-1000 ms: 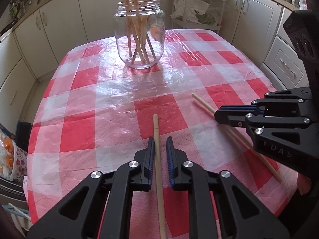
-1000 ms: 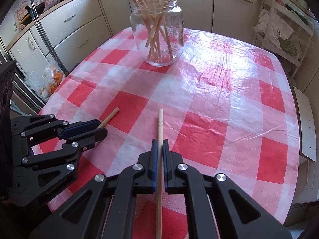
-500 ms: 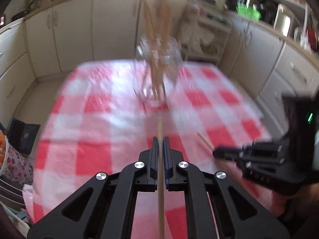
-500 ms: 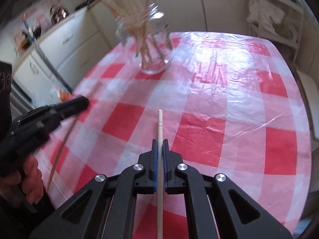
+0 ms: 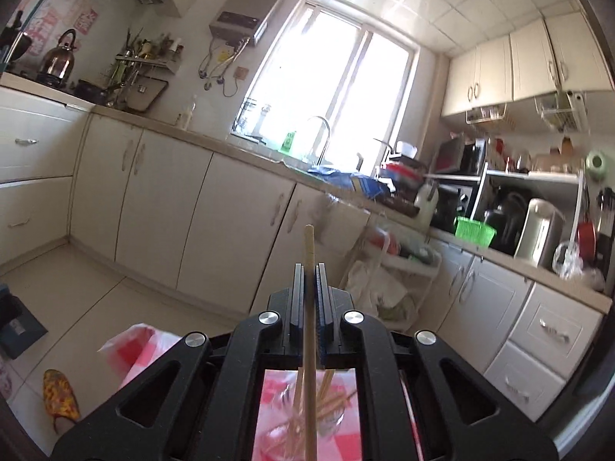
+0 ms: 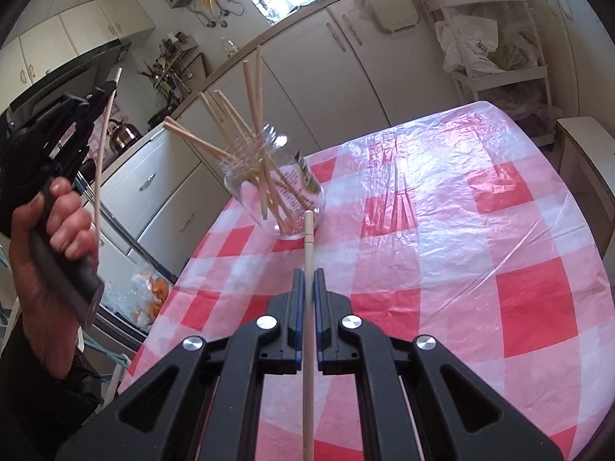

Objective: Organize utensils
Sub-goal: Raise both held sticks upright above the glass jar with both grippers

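My left gripper [image 5: 309,269] is shut on a wooden chopstick [image 5: 309,246] and is tilted up toward the kitchen wall. The glass jar [image 5: 307,422] with several chopsticks shows low between its arms. In the right wrist view the left gripper [image 6: 105,88] is raised at the left, its chopstick [image 6: 100,161] hanging down. My right gripper [image 6: 306,274] is shut on another chopstick [image 6: 307,238], held above the checked tablecloth [image 6: 442,253], its tip toward the jar [image 6: 276,188].
White cabinets [image 5: 161,199] and a cluttered counter [image 5: 480,207] ring the table. A white rack with bags [image 6: 496,50] stands beyond the table's far right. A bag of oranges [image 6: 148,296] lies on the floor at the left.
Both grippers have lifted their chopsticks off the table. The left one has swung up high and tilted upward over the jar. The right one has risen a little.
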Available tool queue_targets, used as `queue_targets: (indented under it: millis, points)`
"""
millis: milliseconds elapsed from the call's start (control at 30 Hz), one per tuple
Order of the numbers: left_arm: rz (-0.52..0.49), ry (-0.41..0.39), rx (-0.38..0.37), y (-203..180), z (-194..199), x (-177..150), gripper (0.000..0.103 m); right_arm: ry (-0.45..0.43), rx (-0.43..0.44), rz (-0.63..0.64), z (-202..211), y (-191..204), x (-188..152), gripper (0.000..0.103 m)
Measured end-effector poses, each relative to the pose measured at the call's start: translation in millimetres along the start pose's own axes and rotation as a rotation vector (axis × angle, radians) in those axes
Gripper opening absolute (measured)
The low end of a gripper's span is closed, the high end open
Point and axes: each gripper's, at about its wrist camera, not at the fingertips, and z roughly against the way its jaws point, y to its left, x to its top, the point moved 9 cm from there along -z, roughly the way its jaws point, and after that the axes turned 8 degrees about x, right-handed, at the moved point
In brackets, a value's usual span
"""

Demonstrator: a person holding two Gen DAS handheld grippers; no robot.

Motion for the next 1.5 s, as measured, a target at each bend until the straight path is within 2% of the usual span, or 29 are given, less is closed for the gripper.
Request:
queue_targets:
  millis: [267, 500, 800, 1200, 1500]
  points:
    - [0.091, -0.058, 0.017, 6, -46, 6, 0.005, -0.016, 0.015, -0.005, 2, -2, 5, 0.006]
    - [0.109, -0.093, 0.049, 16, -82, -6, 0.005, -0.019, 0.045, -0.033, 0, -6, 8, 0.006]
    - [0.155, -0.154, 0.042, 21, -105, -3, 0.005, -0.015, 0.074, -0.066, -2, -7, 9, 0.006]
    - [0.141, -0.157, 0.031, 15, -115, -25, 0.005, -0.009, 0.090, -0.086, -3, -9, 8, 0.006]
    - [0.132, -0.162, 0.019, 15, -108, -28, 0.005, 0.000, 0.092, -0.089, -6, -8, 5, 0.006]
